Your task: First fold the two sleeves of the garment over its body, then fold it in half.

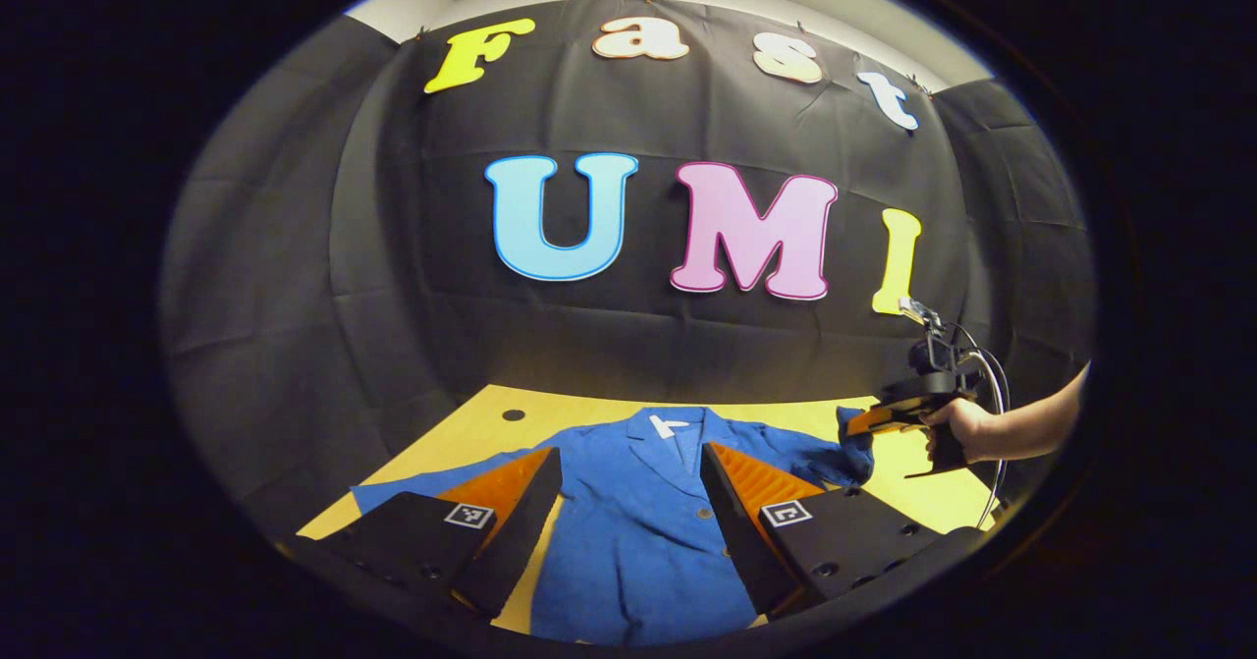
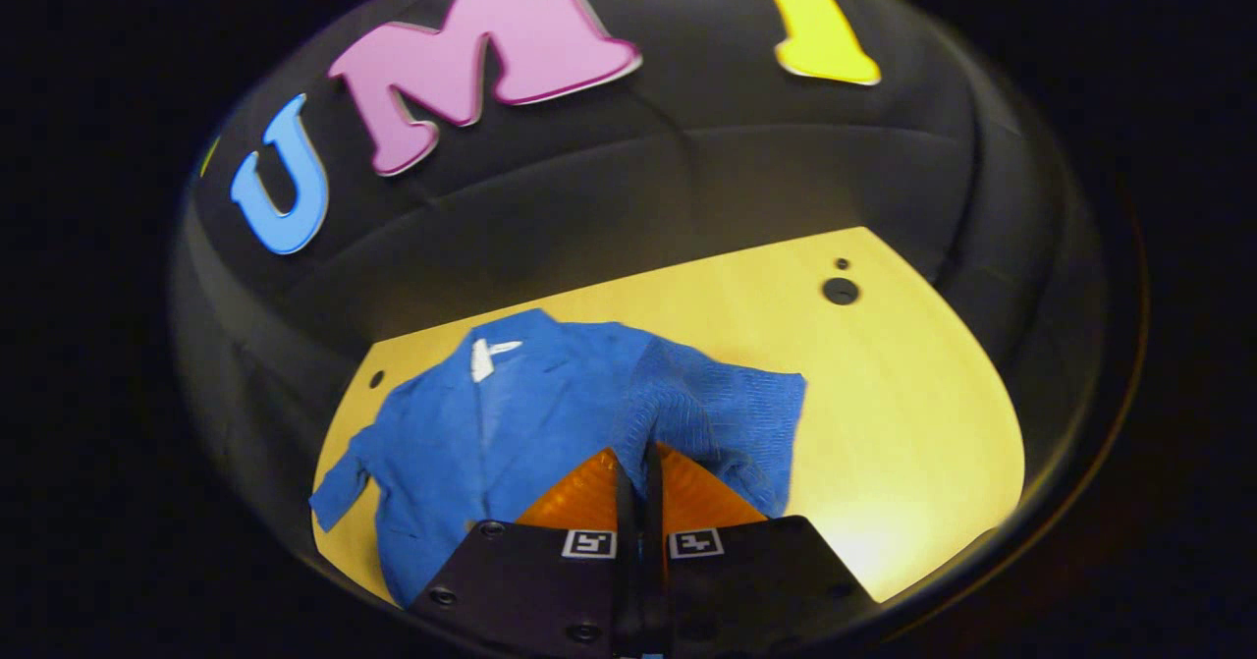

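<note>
Sleeve [image 2: 722,413] between right gripper [image 2: 638,472] fingers.

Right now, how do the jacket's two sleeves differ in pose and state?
The sleeve pinched by the right gripper is lifted and bunched, drawn toward the jacket's body; the other sleeve lies flat and spread on the yellow table, ungripped, with the left gripper open above the body. Both are short blue sleeves.

Right gripper [image 2: 638,463] pinches blue jacket's sleeve [image 2: 727,413]; jacket [image 2: 471,433] lies on table [image 2: 884,423].
</note>
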The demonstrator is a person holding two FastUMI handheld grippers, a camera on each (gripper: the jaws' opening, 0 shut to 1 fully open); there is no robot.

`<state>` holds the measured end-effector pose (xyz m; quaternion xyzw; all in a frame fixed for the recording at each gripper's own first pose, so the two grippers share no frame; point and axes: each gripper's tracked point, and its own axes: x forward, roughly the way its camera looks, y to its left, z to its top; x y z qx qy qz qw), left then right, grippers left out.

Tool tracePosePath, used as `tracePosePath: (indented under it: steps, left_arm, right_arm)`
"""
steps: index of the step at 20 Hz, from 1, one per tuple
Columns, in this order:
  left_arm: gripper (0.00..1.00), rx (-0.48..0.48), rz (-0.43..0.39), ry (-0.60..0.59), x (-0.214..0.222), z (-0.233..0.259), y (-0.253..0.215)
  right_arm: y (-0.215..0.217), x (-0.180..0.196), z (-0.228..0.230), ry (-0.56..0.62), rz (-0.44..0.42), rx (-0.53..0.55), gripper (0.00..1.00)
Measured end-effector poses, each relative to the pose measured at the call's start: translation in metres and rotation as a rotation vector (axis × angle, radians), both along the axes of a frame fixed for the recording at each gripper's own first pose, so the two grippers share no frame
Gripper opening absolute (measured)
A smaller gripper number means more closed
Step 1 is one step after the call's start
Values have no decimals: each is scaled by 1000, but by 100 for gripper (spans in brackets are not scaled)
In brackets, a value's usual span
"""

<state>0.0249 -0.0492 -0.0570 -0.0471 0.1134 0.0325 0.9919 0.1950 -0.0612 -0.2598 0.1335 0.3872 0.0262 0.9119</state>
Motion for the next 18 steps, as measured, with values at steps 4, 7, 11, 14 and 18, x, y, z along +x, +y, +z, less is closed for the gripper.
tracePosePath:
  steps: [4,7,11,14,18]
  left_arm:
    - [81,51,25,-2,-12,-4,17]
    - [81,34,48,1,-18,-6,30]
    - [81,-28,119,-5,-24,-5,54]
    - [81,-69,180,-4,-33,-9,75]
    - [81,-93,265,12,-48,-25,108]
  right_arm:
    - [114,17,-1,-7,192,24,5]
    - [197,14,-8,-5,352,7,5]
    - [283,2,-25,-8,503,-25,5]
    - [322,-5,-40,-27,566,-60,10]
    - [326,-5,-19,-115,569,-109,77]
